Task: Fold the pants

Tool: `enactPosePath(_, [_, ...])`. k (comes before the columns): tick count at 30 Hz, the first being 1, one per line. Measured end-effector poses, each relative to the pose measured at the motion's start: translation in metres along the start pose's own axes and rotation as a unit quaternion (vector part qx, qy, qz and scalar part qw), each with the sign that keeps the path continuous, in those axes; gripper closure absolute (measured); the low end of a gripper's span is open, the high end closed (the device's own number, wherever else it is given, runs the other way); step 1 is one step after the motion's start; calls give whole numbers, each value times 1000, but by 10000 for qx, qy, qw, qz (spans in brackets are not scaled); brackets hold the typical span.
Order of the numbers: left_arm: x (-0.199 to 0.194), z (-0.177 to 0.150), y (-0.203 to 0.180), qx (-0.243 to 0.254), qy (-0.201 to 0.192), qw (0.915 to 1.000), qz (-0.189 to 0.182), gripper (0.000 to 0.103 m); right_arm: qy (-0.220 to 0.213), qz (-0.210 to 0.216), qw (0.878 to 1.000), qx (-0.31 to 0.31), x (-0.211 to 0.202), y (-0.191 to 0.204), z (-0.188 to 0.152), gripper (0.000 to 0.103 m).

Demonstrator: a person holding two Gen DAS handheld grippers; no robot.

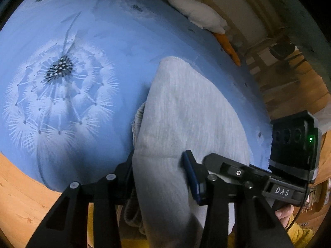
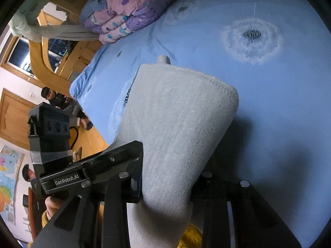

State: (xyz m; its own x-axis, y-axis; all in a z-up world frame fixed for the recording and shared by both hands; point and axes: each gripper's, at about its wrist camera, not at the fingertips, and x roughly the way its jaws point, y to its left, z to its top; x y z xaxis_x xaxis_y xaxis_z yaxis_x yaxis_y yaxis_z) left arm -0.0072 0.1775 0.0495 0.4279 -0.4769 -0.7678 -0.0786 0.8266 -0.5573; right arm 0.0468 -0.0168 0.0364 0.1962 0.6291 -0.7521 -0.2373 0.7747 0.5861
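The grey sweatpants (image 1: 186, 113) hang lifted over the blue bed, held by both grippers. My left gripper (image 1: 159, 177) is shut on the pants, with cloth bunched between its black fingers (image 1: 192, 175). The right gripper's body (image 1: 285, 165) shows at the right edge of the left wrist view. In the right wrist view my right gripper (image 2: 167, 188) is shut on a hemmed end of the pants (image 2: 178, 119), which stands up in front of the camera. The left gripper's body (image 2: 49, 136) shows at the left there. Cloth hides the fingertips.
The blue bedsheet (image 1: 72, 82) with a dandelion print spreads under the pants. A folded purple-pink quilt (image 2: 128, 10) lies at the bed's far end. A white plush toy (image 1: 198, 12) lies at the bed edge. People (image 2: 51, 97) sit on the wooden floor beside the bed.
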Motion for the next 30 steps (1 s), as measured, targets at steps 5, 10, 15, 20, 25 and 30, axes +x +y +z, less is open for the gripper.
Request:
enactPosePath(5, [0,-3,-36,288,-96,9995,-134,58,-110,-42,9999,-85,-32,-8,4,73])
enactPosePath(10, [15,-1,-79,458,-66,9979,-454,58,-209,-159,9994,-222,-76,-27,9,73])
enactPosePath(15, [43,4,-123,623,64,9959,-652,58,-344,-408,9984,-210,-119,-59,16,73])
enactPosePath(20, [77,14,-159,768,220,9943,-703,58,-384,-612,9972,-212,-149,-95,30,73])
enactPosePath(25, [115,25,-187,779,450,9932,-734,58,-406,-812,9956,-227,-167,-129,43,73])
enactPosePath(30, [151,34,-205,803,661,9924,-655,58,-331,-954,9945,-263,-172,-163,55,73])
